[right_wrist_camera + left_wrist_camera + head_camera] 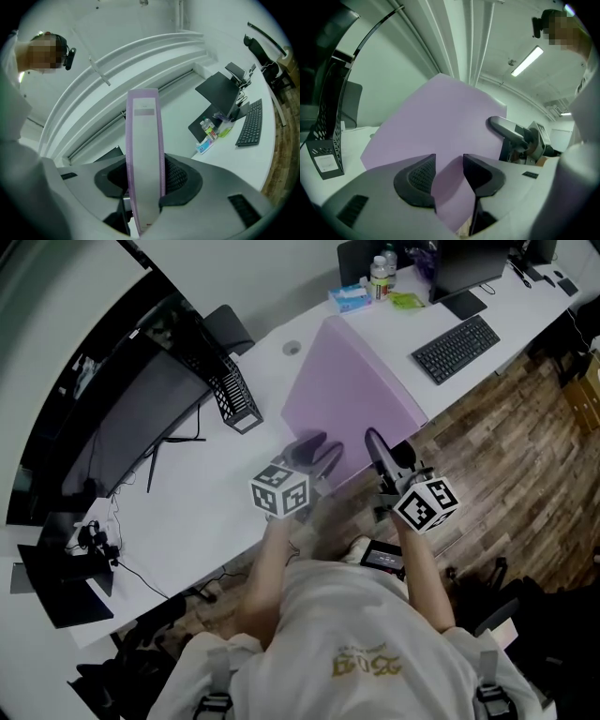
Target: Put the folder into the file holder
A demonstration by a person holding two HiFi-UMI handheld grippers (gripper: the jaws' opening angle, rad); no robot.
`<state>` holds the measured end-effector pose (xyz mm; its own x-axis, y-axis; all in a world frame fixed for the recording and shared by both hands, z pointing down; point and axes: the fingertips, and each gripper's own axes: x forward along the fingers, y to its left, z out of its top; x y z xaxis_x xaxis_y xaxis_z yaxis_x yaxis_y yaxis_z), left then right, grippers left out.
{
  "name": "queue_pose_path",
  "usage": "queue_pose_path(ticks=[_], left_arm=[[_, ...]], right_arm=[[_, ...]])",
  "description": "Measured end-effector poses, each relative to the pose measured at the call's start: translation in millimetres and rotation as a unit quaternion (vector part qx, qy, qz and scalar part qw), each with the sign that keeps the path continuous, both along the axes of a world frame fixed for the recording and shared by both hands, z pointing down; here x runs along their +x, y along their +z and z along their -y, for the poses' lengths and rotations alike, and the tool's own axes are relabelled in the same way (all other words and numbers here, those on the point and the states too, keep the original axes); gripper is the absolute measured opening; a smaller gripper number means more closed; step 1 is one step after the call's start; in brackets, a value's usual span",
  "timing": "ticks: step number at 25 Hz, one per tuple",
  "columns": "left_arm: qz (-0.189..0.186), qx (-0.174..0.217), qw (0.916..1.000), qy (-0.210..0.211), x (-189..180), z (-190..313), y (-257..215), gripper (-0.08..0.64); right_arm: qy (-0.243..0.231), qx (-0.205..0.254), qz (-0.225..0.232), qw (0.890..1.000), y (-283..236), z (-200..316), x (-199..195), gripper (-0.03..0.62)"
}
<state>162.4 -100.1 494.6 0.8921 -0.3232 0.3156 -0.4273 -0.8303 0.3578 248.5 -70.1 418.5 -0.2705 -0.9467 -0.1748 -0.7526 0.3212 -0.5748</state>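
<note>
There is one purple folder (352, 395), and it is up over the near edge of the white desk (216, 484), held by two grippers. The left gripper (449, 171) has its jaws closed on a low corner of the folder, with purple filling the gap between the pads. The right gripper (145, 173) squeezes the folder's thin back edge. That edge has one small label (144, 111), and it has no words I can read. There is one black file holder (232, 392) on the desk to the left, apart from the folder. It has one white tag (326, 162), too small to read. I also count one keyboard (457, 349) and one bottle (379, 279)
</note>
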Motion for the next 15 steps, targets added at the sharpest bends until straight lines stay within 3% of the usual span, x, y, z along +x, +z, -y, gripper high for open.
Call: queue_pose_path(ticks=[15], left_arm=[[-0.091, 0.018, 0.9944, -0.05, -48, 28, -58, 0.184]], right_arm=[[-0.003, 0.064, -0.026, 0.998, -63, 18, -51, 0.178]])
